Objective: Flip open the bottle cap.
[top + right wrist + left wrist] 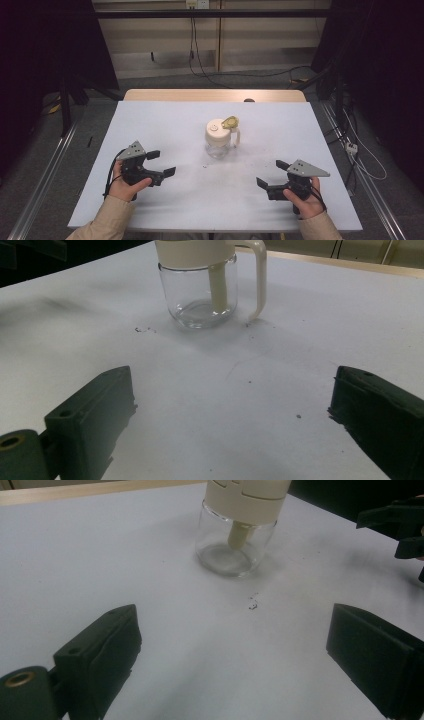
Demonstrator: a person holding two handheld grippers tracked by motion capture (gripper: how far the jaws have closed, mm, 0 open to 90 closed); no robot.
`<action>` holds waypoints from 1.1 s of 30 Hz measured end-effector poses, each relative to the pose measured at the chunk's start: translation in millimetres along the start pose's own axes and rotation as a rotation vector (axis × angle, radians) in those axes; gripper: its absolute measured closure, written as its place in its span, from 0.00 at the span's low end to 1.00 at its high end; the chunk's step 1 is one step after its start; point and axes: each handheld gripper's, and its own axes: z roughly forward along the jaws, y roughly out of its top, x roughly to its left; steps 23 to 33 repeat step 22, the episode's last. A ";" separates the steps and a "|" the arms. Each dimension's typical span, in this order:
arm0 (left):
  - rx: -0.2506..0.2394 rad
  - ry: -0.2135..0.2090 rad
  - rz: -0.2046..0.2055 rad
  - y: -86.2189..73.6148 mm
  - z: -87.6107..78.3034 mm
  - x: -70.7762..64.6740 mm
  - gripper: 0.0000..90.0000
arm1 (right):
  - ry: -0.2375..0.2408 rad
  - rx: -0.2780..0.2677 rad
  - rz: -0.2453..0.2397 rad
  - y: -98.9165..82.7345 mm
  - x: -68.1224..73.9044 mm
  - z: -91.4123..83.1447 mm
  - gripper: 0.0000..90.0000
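Note:
A small clear glass jar (pixel 219 142) with a cream lid and a cream side handle stands upright in the middle of the white table (pixel 165 120); a yellowish flap on the lid is raised. A cream tube hangs inside the jar (pixel 235 545), as also seen through the glass of the jar (pixel 202 295). My left gripper (pixel 161 163) rests at the left front, open, jaws wide with nothing between them. My right gripper (pixel 272 173) rests at the right front, open and empty as well. Both point inward at the jar, well short of it. The left gripper (pixel 235 645) and right gripper (pixel 230 410) frame bare table.
A few dark specks (pixel 252 602) lie on the table in front of the jar. A wooden strip (pixel 215 95) runs along the table's far edge. Cables (pixel 360 160) trail on the floor to the right, and metal rails flank the table.

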 end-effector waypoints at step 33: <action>-0.002 0.034 0.000 -12.1 -20.3 7.2 0.08 | -0.015 0.011 -0.009 -5.0 -3.4 -3.2 0.04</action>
